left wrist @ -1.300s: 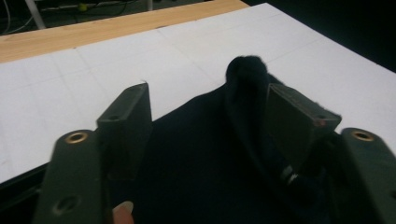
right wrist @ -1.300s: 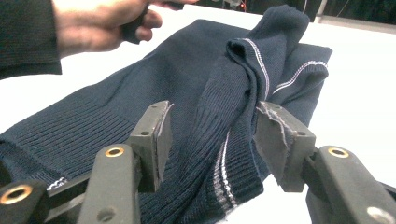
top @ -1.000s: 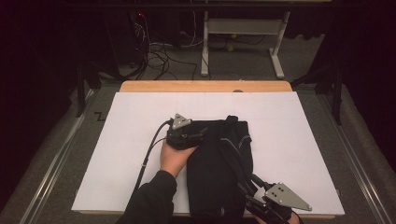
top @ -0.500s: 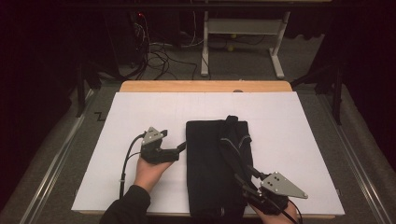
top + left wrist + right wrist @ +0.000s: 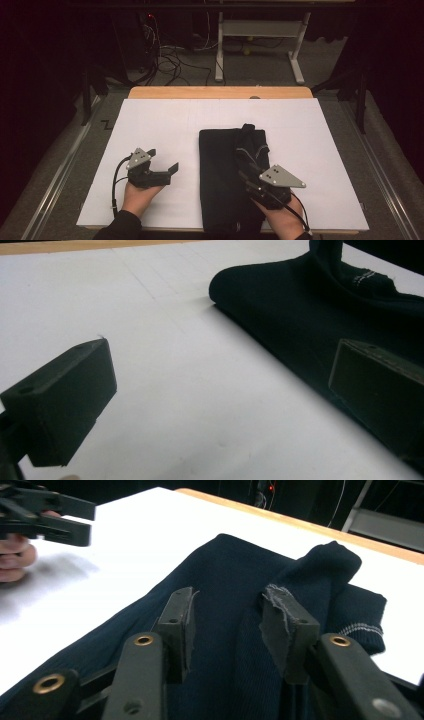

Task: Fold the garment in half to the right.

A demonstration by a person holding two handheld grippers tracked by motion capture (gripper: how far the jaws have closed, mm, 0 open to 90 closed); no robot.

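Observation:
A dark navy garment (image 5: 225, 170) lies folded in a long strip on the white sheet (image 5: 165, 120), with a bunched end (image 5: 330, 565) at its far side. My left gripper (image 5: 162, 160) rests low over the bare sheet, left of the garment and apart from it. Its jaws have just been opening and stand wide, nothing between them (image 5: 222, 357). My right gripper (image 5: 245, 157) hovers over the garment's near right part. Its jaws have just been closing; they stand partly open (image 5: 230, 612) with a ridge of the knit cloth (image 5: 235, 645) between the pads, not pinched.
The white sheet covers the table up to a wooden strip (image 5: 220, 92) along the far edge. Metal rails (image 5: 55, 175) run down both sides. Beyond the table are floor cables (image 5: 170, 57) and a white desk frame (image 5: 260, 30). The person's left hand (image 5: 15, 555) shows behind the left gripper.
My left gripper has drawn away leftward off the garment onto the bare sheet, its jaws widening. My right gripper has moved up over the garment from the near edge.

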